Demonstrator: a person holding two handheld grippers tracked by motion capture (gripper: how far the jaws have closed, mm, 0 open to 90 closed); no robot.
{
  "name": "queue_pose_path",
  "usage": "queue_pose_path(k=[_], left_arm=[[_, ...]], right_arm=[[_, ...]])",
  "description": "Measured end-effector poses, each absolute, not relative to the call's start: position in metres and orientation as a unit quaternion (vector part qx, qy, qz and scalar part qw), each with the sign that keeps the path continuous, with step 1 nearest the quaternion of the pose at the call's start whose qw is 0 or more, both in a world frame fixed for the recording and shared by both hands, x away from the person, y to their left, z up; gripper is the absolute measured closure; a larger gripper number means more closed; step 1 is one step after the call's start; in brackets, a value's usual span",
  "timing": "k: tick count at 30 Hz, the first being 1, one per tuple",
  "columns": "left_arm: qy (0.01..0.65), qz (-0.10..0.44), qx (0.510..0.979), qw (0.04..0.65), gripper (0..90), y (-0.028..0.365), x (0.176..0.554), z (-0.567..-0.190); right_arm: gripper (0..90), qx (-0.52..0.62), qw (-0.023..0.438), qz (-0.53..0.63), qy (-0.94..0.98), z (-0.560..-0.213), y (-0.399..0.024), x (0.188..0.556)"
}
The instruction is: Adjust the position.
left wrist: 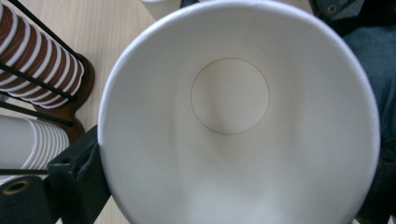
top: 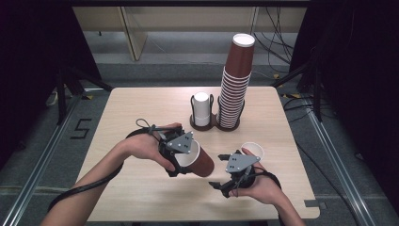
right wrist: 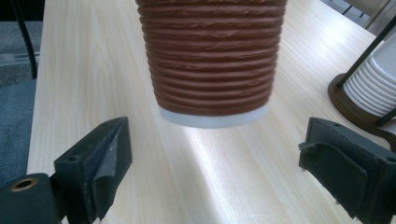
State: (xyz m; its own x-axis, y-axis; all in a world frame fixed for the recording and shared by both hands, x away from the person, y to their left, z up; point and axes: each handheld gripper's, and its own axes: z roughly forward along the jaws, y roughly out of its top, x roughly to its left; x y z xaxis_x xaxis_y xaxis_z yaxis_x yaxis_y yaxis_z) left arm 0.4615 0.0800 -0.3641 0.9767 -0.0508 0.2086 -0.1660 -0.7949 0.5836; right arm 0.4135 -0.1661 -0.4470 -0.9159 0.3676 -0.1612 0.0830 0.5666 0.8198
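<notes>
While left gripper (top: pixel 181 157) clamps empty brown cup (top: pixel 197 160), right gripper (top: pixel 235 172) apart beside second cup (top: pixel 252 149)

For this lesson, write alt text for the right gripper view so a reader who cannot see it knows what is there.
A ribbed brown paper cup with a white base stands on the pale wooden table, just beyond the open right gripper, whose two black jaws rise apart at the bottom corners. At the right edge, a dark holder carries stacked white cups.
</notes>
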Motion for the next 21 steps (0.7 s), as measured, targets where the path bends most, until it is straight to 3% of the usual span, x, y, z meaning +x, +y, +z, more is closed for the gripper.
queue_pose_path(k=[21], left_arm=[[-0.084,0.090,0.964,0.236,7.5,0.063,0.463,-0.361]], right_arm=[[10.3,0.121,0.165,0.462,0.863,-0.440,-0.150,0.419]])
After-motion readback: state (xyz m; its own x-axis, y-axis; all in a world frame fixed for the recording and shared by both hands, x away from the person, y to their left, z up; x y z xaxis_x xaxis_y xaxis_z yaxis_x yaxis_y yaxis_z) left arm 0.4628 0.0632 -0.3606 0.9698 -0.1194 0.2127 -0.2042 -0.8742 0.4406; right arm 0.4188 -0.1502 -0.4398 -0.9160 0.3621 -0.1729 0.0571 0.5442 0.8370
